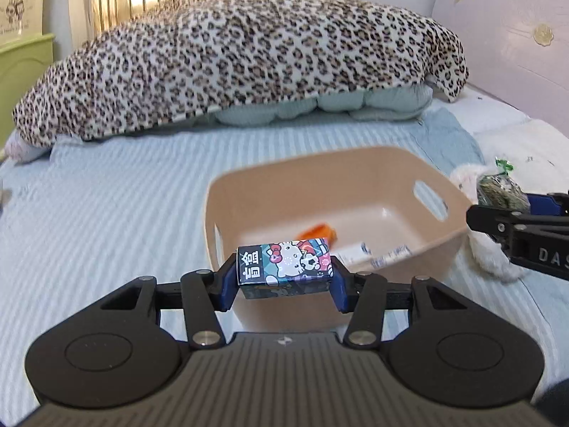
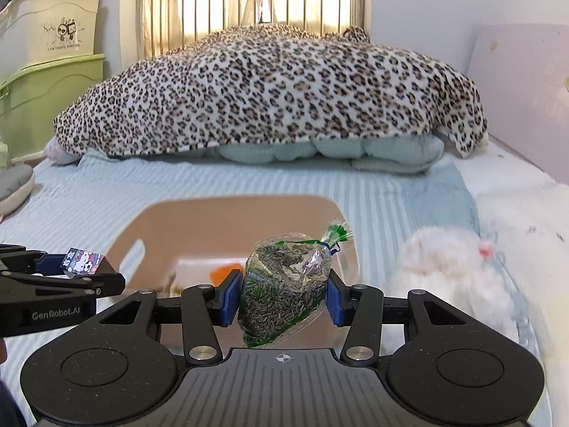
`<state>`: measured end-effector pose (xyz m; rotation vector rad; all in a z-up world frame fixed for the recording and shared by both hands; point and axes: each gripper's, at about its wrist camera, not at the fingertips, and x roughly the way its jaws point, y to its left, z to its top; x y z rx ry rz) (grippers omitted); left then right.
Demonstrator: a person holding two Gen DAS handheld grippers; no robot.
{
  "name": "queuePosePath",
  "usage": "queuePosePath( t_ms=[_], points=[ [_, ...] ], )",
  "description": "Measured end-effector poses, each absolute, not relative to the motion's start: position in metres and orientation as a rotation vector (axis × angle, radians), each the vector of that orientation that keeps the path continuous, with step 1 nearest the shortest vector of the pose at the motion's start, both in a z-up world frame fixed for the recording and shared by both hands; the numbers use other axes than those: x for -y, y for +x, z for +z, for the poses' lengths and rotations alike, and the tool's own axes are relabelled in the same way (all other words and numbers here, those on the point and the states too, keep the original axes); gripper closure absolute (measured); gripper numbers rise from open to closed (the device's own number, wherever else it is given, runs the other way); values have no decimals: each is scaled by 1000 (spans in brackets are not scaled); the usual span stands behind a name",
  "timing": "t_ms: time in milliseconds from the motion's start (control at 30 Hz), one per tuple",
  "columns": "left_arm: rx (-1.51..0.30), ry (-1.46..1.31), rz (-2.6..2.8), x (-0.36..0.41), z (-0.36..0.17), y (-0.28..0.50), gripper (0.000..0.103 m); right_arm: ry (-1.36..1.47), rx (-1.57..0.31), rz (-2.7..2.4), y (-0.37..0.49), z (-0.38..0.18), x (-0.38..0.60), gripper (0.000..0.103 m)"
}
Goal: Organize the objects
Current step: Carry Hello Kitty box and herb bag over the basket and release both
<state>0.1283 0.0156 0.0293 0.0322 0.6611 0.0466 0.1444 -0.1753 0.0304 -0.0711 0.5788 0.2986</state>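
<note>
My left gripper (image 1: 284, 274) is shut on a small Hello Kitty box (image 1: 284, 267) and holds it above the near rim of a beige basket (image 1: 355, 163) on the bed. My right gripper (image 2: 282, 297) is shut on a clear bag of dark seeds (image 2: 284, 284) tied with a green top, held above the basket's (image 2: 231, 210) near right side. The basket holds an orange item (image 1: 318, 231) and white packets (image 1: 387, 254). The left gripper with the box (image 2: 83, 261) shows at the left of the right wrist view; the right gripper with the bag (image 1: 501, 190) shows at the right of the left wrist view.
A white fluffy plush (image 2: 448, 259) lies right of the basket. A leopard-print blanket (image 1: 242, 57) over pale cushions fills the back of the striped blue bed (image 1: 106, 213). Storage boxes (image 2: 46, 53) stand left; a pink headboard (image 1: 505, 42) stands at the right.
</note>
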Motion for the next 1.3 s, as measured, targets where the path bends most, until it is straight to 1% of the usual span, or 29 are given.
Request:
queuePosePath(
  t_ms=[200, 333, 600, 800, 833, 867, 933, 967, 1000, 1067, 1100, 1200, 1233, 1300],
  points=[
    [-665, 38, 87, -20, 34, 165, 51, -80, -563, 287, 182, 38, 157, 58],
    [-725, 49, 139, -22, 25, 196, 51, -88, -591, 281, 206, 33, 146, 58],
    [-887, 50, 166, -25, -8, 240, 50, -126, -728, 278, 242, 0, 126, 58],
    [-978, 70, 145, -25, -33, 245, 50, -122, -842, 268, 248, -31, 118, 56],
    [-983, 69, 138, -25, -34, 244, 50, -129, -854, 269, 248, -33, 117, 54],
    [-986, 68, 132, -24, -33, 243, 49, -133, -866, 267, 247, -35, 116, 49],
    [-986, 59, 120, -24, -29, 241, 47, -127, -880, 263, 245, -34, 118, 43],
    [-979, 57, 117, -24, -25, 239, 39, -118, -883, 264, 244, -32, 119, 42],
    [-965, 59, 121, -22, -22, 237, 30, -110, -879, 263, 242, -28, 121, 38],
    [-927, 67, 134, -21, -13, 232, 26, -105, -862, 255, 239, -20, 126, 32],
    [-918, 67, 132, -22, -10, 231, 23, -103, -851, 252, 236, -15, 128, 27],
    [-901, 41, 128, -26, 2, 222, 21, -89, -827, 243, 226, 1, 137, 22],
    [-896, 33, 127, -28, 5, 218, 20, -82, -825, 240, 225, 5, 140, 18],
    [-881, 26, 129, -30, 12, 209, 18, -63, -816, 233, 214, 11, 145, 16]
  ],
)
